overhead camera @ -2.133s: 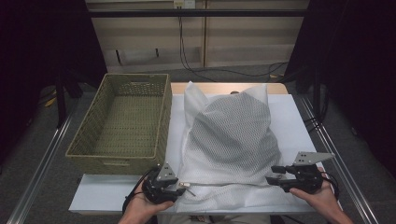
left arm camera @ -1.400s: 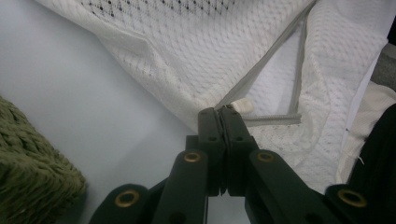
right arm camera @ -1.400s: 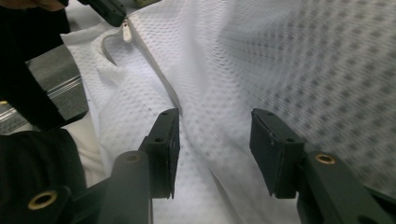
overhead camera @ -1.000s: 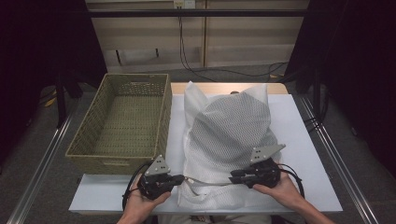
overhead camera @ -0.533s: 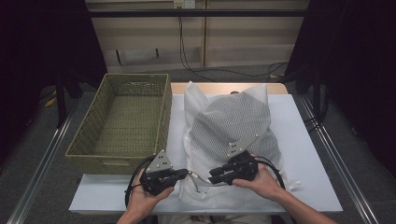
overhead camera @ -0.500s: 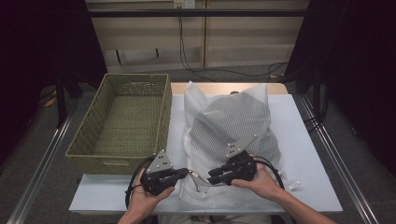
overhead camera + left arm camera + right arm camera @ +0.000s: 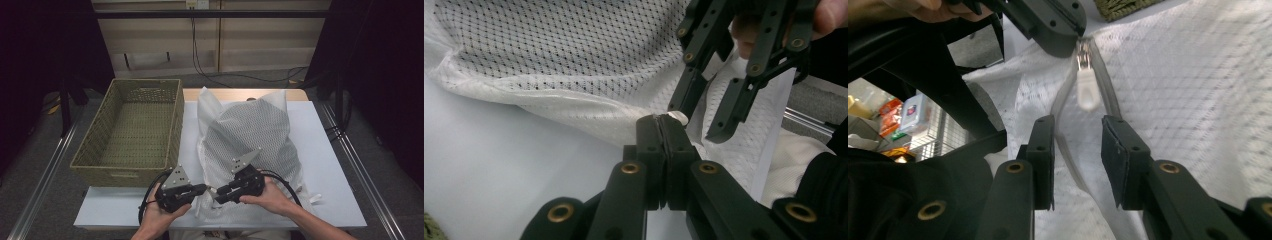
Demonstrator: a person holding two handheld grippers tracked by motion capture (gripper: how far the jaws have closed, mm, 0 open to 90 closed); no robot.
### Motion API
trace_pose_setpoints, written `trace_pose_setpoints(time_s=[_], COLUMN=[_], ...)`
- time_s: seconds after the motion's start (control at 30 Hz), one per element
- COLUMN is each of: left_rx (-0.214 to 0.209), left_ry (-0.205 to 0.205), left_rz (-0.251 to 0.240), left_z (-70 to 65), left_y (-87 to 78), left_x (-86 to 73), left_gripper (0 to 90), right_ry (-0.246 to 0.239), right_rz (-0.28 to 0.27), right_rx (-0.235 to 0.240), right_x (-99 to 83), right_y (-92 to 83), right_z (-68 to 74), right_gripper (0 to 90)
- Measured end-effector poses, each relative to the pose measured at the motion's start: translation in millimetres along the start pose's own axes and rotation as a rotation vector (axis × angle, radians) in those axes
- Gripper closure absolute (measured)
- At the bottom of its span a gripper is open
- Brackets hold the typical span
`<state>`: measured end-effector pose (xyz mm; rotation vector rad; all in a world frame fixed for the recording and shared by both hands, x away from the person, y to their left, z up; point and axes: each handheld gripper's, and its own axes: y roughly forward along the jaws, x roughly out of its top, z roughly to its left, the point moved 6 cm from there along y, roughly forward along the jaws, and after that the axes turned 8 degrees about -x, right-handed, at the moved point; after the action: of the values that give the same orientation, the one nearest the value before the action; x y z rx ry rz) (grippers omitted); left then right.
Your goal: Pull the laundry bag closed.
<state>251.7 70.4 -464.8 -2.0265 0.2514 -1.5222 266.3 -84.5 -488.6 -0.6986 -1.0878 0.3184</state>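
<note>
We hold the left gripper (image 7: 202, 189) clamped on the near hem of the mesh laundry bag (image 7: 252, 145) at the table (image 7: 330, 150) front edge; our right gripper (image 7: 220, 194), jaws just opening and gripping nothing, straddles the zipper pull (image 7: 1087, 92); bare tabletop lies right; the wicker basket (image 7: 132, 130) stands left.

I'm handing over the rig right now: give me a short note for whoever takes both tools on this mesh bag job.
Left tool: shut on the mesh bag at its near edge, by the zipper.
Right tool: open, jaws just opening, either side of the zipper line, below the white pull, not gripping.
Bag lies on the white table; wicker basket sits empty to its left.
Done: edge pinned.
Left: probably grip the pull, work the zipper.
</note>
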Motion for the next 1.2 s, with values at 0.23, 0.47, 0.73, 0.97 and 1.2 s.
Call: trace_pose_setpoints(time_s=[0.23,0.47,0.73,0.97,1.2], left_rx=[0.026,0.030,0.036,0.008,-0.010], left_ry=[0.059,0.078,0.089,0.065,0.050], left_rz=[0.046,0.055,0.085,0.057,0.035], left_z=[-4.5,-4.3,-3.7,-1.4,0.2], left_y=[4.8,7.0,8.0,6.3,4.3], left_x=[-4.5,-5.7,-8.0,-8.5,-8.7], left_gripper=[88.5,88.5,88.4,88.3,88.3], right_ry=[-0.001,0.029,0.048,0.054,0.057], right_rz=[-0.010,-0.025,-0.027,-0.026,-0.012], right_rx=[0.019,0.058,0.073,0.064,0.079], right_x=[9.4,9.3,8.3,7.9,8.2], right_y=[4.5,1.4,3.6,5.5,10.3], right_z=[-0.8,-0.3,-1.3,-2.2,-2.0], right_gripper=[72.9,79.8,83.2,86.0,85.6])
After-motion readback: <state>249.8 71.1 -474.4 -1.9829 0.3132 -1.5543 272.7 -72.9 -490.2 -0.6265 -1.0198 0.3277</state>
